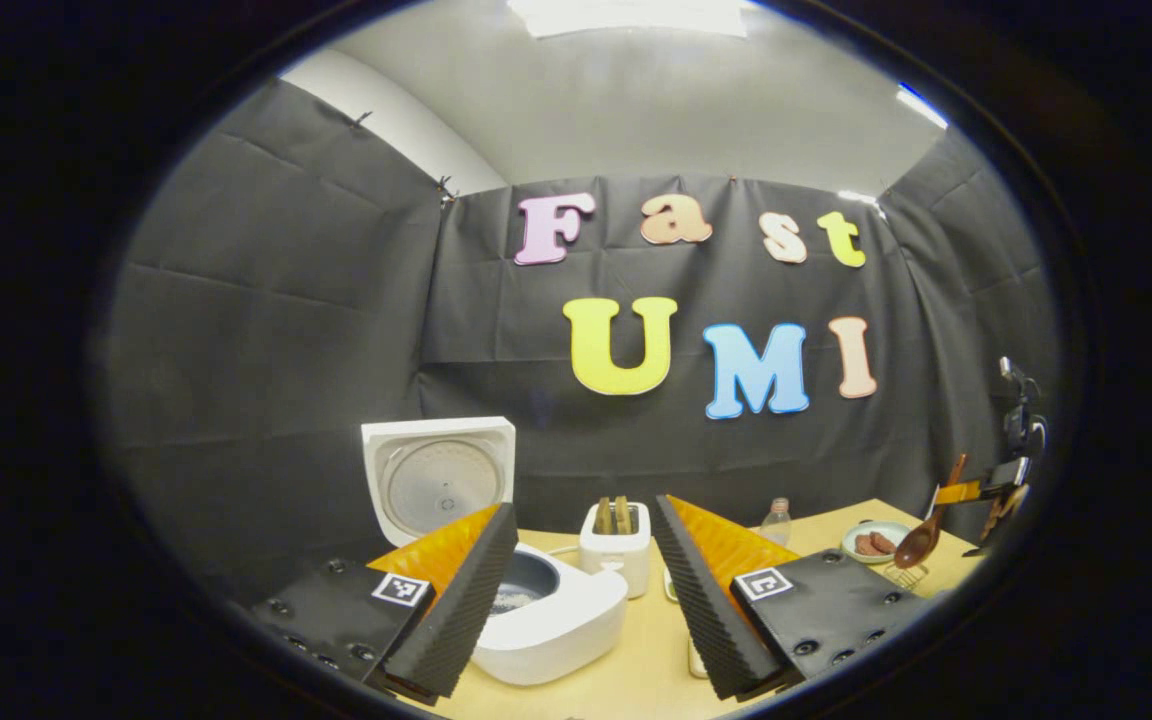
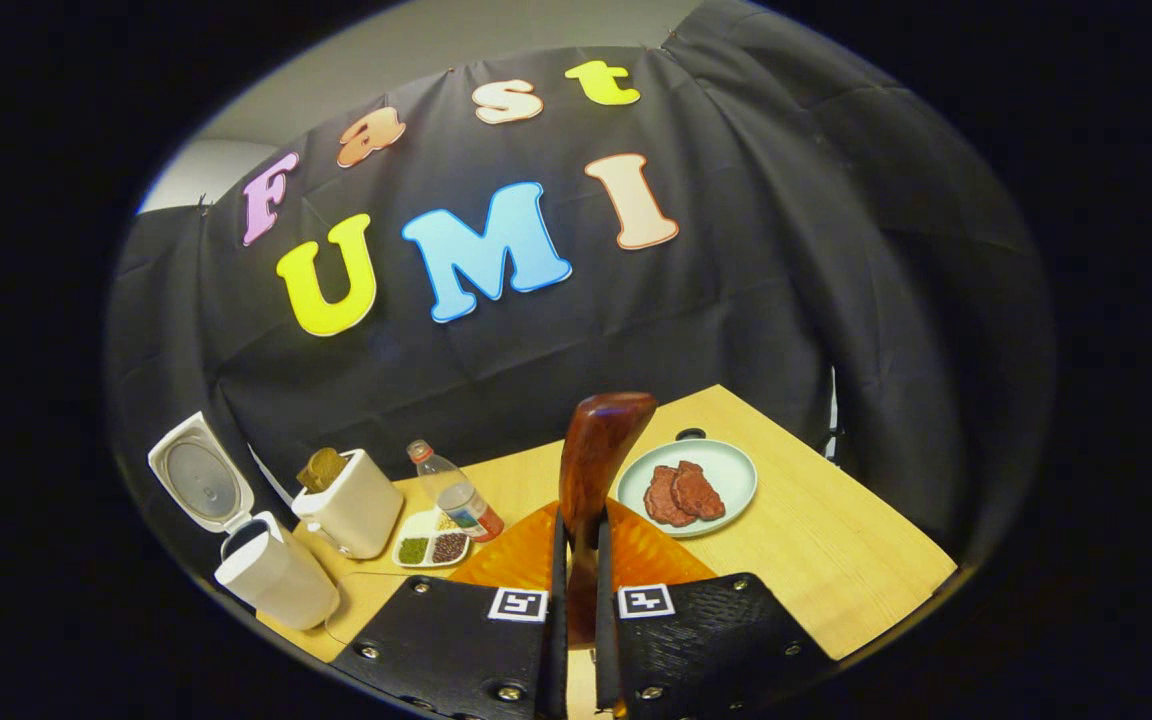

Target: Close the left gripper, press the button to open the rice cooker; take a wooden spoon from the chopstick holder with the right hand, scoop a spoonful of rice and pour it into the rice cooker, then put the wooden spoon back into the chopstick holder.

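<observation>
Both fingers of my right gripper (image 2: 576, 590) clamp the wooden spoon (image 2: 596, 470) upright — ready for scooping; my left gripper (image 1: 584, 590) stands wide beside the open rice cooker (image 1: 546, 620).

On the bench (image 2: 816, 560) — rice cooker (image 2: 276, 575) far left, toaster (image 2: 351, 515) right of it, then bottle (image 2: 456, 495) — plate (image 2: 726, 470) rightmost.

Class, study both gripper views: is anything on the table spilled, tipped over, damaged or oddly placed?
Nothing stands out. The white rice cooker stands with its lid up, the white toaster and clear plastic bottle are upright, and the pale green plate of meat sits flat. The right claw grips the brown wooden spoon.
</observation>
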The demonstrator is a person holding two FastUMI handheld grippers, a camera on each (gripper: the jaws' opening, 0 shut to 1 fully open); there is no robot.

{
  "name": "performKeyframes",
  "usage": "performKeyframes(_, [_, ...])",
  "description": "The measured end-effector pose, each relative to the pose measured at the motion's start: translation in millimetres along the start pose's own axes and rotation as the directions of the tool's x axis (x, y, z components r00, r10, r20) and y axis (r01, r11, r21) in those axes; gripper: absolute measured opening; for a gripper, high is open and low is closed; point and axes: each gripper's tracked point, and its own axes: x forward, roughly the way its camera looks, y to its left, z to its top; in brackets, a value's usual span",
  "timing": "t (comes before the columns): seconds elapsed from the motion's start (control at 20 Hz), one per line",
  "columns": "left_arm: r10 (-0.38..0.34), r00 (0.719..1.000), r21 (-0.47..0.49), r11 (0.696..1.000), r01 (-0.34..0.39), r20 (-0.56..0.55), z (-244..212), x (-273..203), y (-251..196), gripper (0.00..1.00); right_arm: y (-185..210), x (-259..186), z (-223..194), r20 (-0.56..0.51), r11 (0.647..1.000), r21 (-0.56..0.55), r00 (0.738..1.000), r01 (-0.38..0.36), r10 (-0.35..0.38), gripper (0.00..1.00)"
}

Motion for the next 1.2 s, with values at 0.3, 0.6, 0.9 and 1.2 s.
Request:
performKeyframes(0.3, [0.018,1.0,0.027,0.999,-0.018,0.0,3,-4,-1,0.95,-11,11,-33,-0.057,0.998,-0.06,0.998,0.02,-0.024,0.11])
performKeyframes(0.6, [0.039,0.999,0.057,0.998,-0.039,0.002,5,-6,2,0.92,-20,25,-72,-0.143,0.999,-0.039,0.99,0.005,-0.011,0.12])
performKeyframes(0.9, [0.035,0.999,0.058,0.998,-0.036,0.012,6,-3,-6,0.95,-39,25,-85,-0.173,0.998,-0.059,0.985,0.013,-0.023,0.14])
performKeyframes(1.2, [0.024,1.0,0.042,0.999,-0.024,0.002,-2,5,-12,0.95,-65,10,-58,-0.09,0.99,-0.117,0.992,0.079,-0.09,0.66])
